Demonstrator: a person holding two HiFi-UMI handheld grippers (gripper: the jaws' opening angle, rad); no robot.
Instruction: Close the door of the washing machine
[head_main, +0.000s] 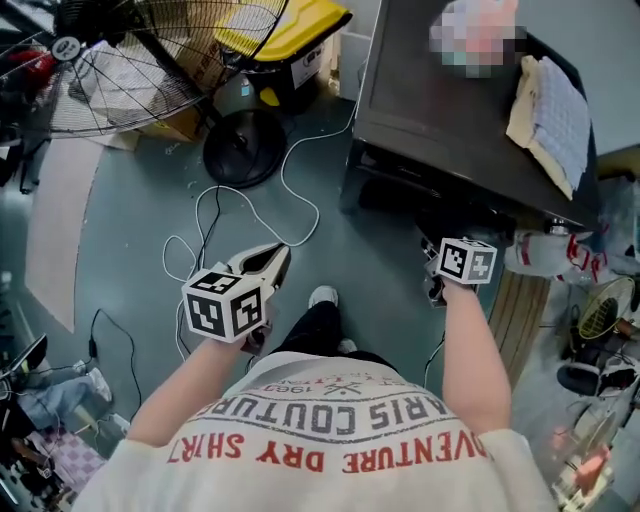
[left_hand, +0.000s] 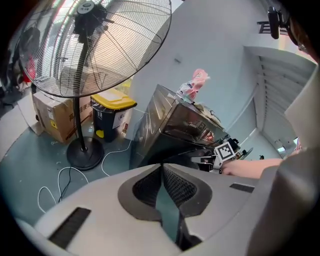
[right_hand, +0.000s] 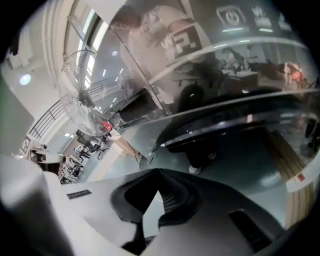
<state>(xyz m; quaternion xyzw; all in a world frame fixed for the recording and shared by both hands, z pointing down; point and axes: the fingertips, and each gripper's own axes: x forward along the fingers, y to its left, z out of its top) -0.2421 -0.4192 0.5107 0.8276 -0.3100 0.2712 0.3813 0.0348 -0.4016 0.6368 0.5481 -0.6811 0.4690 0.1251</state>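
The dark washing machine (head_main: 440, 110) stands ahead and to the right, seen also in the left gripper view (left_hand: 175, 125). Its glossy curved door (right_hand: 215, 65) fills the right gripper view and mirrors the person; whether it is latched I cannot tell. My right gripper (head_main: 433, 268) is shut on nothing, low at the machine's front, its tips (right_hand: 159, 175) a short way from the door. My left gripper (head_main: 278, 256) hangs over the floor to the left, well clear of the machine, its jaws (left_hand: 161, 166) meeting at the tip with nothing held.
A pedestal fan (head_main: 150, 50) with a round base (head_main: 245, 145) stands at the far left beside a yellow-lidded bin (head_main: 285, 40) and a cardboard box (left_hand: 55, 117). White cables (head_main: 215, 230) loop across the floor. A cloth (head_main: 550, 110) lies on the machine. Clutter (head_main: 590, 320) crowds the right.
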